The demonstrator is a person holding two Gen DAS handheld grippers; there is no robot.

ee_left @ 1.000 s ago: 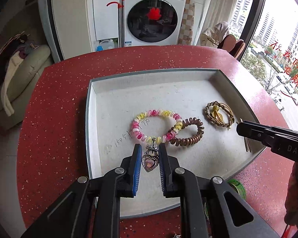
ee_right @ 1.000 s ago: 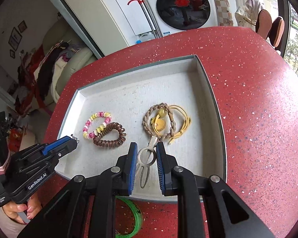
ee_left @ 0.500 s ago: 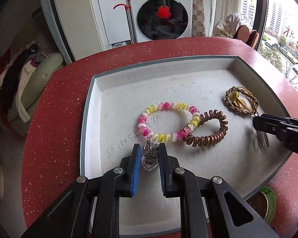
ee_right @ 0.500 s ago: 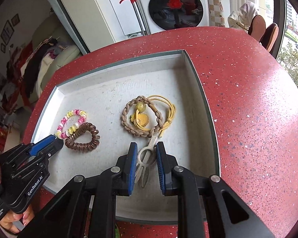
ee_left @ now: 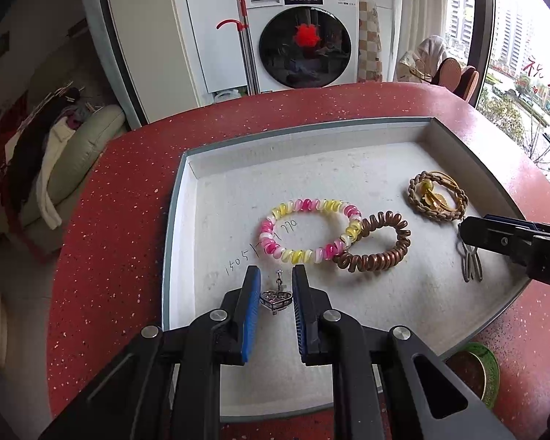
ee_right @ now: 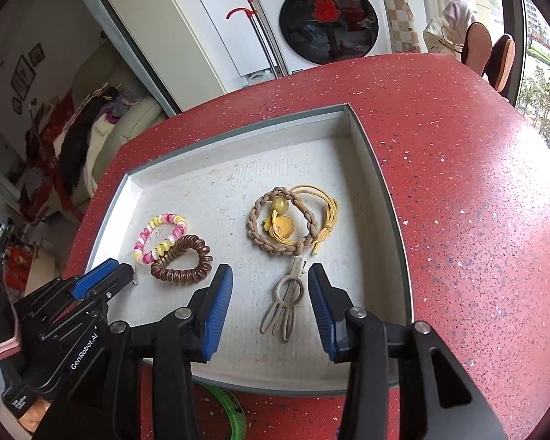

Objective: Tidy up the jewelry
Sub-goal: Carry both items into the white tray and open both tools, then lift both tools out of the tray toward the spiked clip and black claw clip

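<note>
Presently, two placements are in hand at the near edge of the grey tray, which sits on the red speckled surface.

Left tongs: narrow, clamped on a silver heart pendant, held just above the tray floor, near the pink-and-yellow coil bracelet. A brown spiral hair tie lies touching that bracelet on its right side.

Right tongs: jaws have just been opening and now stand wide. A beige hair clip lies flat on the tray floor between them, touched by neither pad; it is judged to be released. Its far end lies just beside the braided ring with yellow cord and beads; whether they touch cannot be told.

A green bangle is seen on the surface, outside the tray's near wall; it is judged not yet sorted.

Next move, as judged: the pendant is to be lowered until it rests on the floor, clear of the bracelet, before the left jaws are opened. The right tongs are to be lifted straight away so the clip is not dragged.
</note>
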